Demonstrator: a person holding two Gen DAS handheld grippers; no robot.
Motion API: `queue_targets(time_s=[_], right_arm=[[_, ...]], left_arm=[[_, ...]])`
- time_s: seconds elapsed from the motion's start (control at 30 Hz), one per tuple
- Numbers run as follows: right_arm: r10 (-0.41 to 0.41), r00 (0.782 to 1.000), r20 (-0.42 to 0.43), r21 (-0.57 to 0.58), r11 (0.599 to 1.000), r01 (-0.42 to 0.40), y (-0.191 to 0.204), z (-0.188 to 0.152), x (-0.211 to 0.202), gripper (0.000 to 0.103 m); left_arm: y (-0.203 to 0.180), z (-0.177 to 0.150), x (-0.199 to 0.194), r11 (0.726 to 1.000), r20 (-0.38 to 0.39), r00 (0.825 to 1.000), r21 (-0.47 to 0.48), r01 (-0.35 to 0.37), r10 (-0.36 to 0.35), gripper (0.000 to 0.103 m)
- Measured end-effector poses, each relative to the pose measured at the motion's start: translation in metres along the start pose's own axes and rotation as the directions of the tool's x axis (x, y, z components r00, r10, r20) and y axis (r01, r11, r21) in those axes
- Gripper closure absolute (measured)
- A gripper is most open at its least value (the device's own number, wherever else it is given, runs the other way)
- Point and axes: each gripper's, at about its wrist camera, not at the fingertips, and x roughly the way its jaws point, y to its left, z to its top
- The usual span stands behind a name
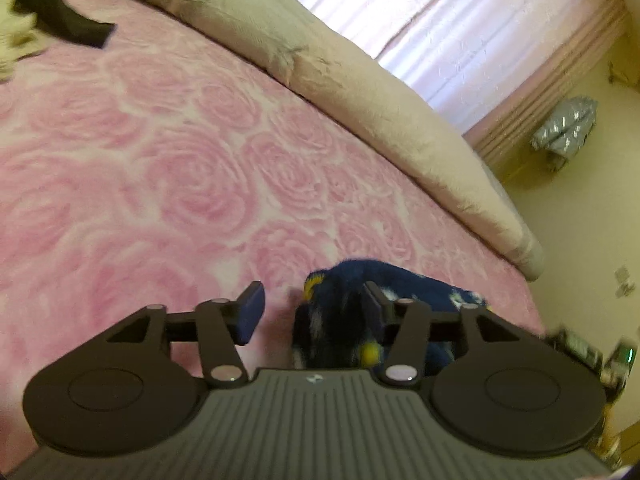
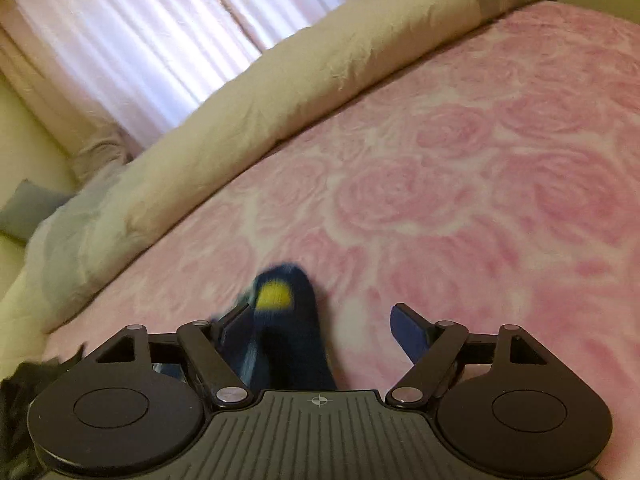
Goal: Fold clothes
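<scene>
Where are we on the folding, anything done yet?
Nothing folded shows. In hand: the navy fuzzy garment is bunched on the pink bedspread between the fingers of the open left gripper and the open right gripper; neither is gripping it. Left: grip, spread, fold it, plus the dark garment farther off.

One navy garment (image 1: 340, 320), two grippers (image 1: 312, 312) (image 2: 320, 328), one pink rose blanket (image 1: 160, 160), one beige duvet (image 1: 360, 92)

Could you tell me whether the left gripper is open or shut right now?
Open. The left gripper has its pads standing wide apart, with pink bedspread visible between them; the navy garment lies beside one pad, unclamped.
</scene>
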Motion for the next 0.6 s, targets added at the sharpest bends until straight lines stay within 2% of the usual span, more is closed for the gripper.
queue_targets(time_s=[0.13,0.23,0.4,0.43,0.47,0.5,0.53,0.6], right_arm=[[0.069,0.997,-0.042,0.087,0.994,-0.065,-0.03,-0.048,-0.059,0.024],[0.097,0.993,-0.064,0.166,0.982,-0.086,-0.047,-0.085,-0.092,0.024],[0.151,0.985,-0.079,0.291,0.949,-0.122,-0.056,-0.116,-0.108,0.025],[0.159,0.984,-0.084,0.307,0.943,-0.127,-0.056,-0.118,-0.107,0.025],[0.165,0.982,-0.088,0.317,0.94,-0.129,-0.054,-0.119,-0.107,0.026],[0.159,0.983,-0.088,0.31,0.942,-0.125,-0.051,-0.118,-0.108,0.05],[0.146,0.985,-0.091,0.302,0.947,-0.112,-0.049,-0.117,-0.108,0.06],[0.12,0.988,-0.094,0.301,0.95,-0.087,-0.047,-0.114,-0.108,0.063]], left_arm=[[0.006,-0.029,-0.041,0.992,-0.038,0.996,-0.095,0.081,-0.085,0.044],[0.006,-0.05,-0.055,0.984,-0.073,0.992,-0.149,0.093,-0.105,0.043],[-0.002,-0.066,-0.056,0.973,-0.088,0.986,-0.196,0.124,-0.143,0.043],[-0.005,-0.068,-0.053,0.974,-0.104,0.984,-0.189,0.124,-0.146,0.046],[-0.008,-0.071,-0.052,0.98,-0.114,0.986,-0.171,0.105,-0.125,0.07],[-0.01,-0.075,-0.051,0.985,-0.118,0.987,-0.15,0.089,-0.107,0.091],[-0.011,-0.079,-0.054,0.989,-0.107,0.99,-0.122,0.084,-0.097,0.091],[-0.01,-0.088,-0.06,0.994,-0.089,0.993,-0.085,0.071,-0.078,0.092]])
